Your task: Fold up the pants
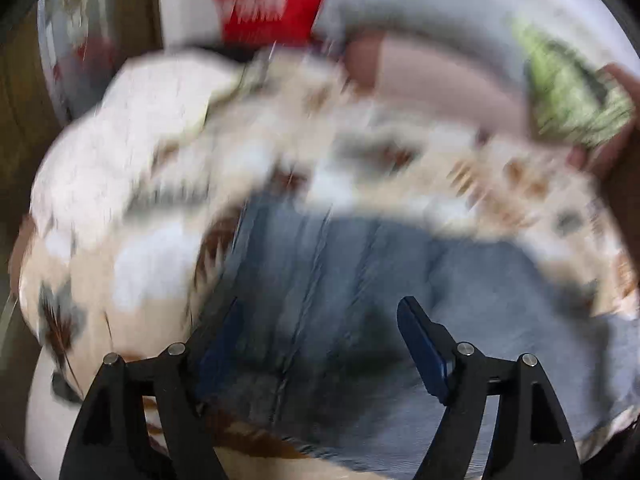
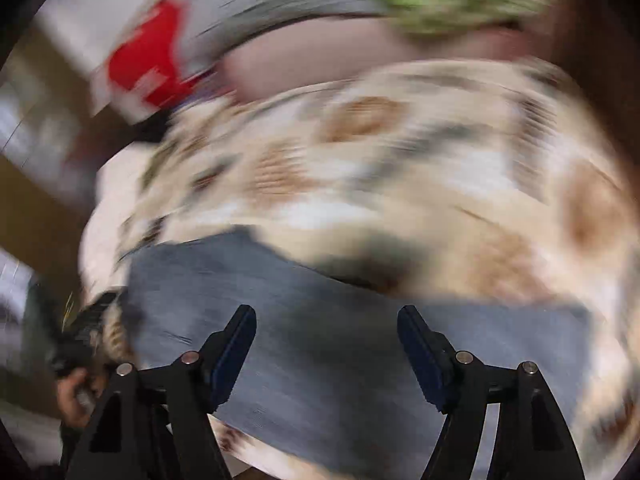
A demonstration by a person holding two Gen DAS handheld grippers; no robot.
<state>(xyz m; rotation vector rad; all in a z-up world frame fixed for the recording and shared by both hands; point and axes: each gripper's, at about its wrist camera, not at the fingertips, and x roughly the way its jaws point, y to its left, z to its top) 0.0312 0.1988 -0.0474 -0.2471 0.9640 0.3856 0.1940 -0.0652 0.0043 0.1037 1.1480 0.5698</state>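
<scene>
Blue denim pants (image 1: 360, 288) lie on a cream patterned bedspread (image 1: 120, 184); both views are blurred by motion. My left gripper (image 1: 316, 320) is open above the denim, its jaws wide apart with nothing between them. In the right wrist view the pants (image 2: 320, 340) lie flat under my right gripper (image 2: 326, 328), which is also open and empty. The bedspread (image 2: 400, 168) fills the area beyond the pants.
A red and white item (image 1: 260, 4) and a pink pillow (image 1: 440, 80) lie at the far side of the bed, with a green patterned item (image 1: 568, 92) at the far right. The person's left hand (image 2: 76, 392) with its gripper shows at the left edge of the right wrist view.
</scene>
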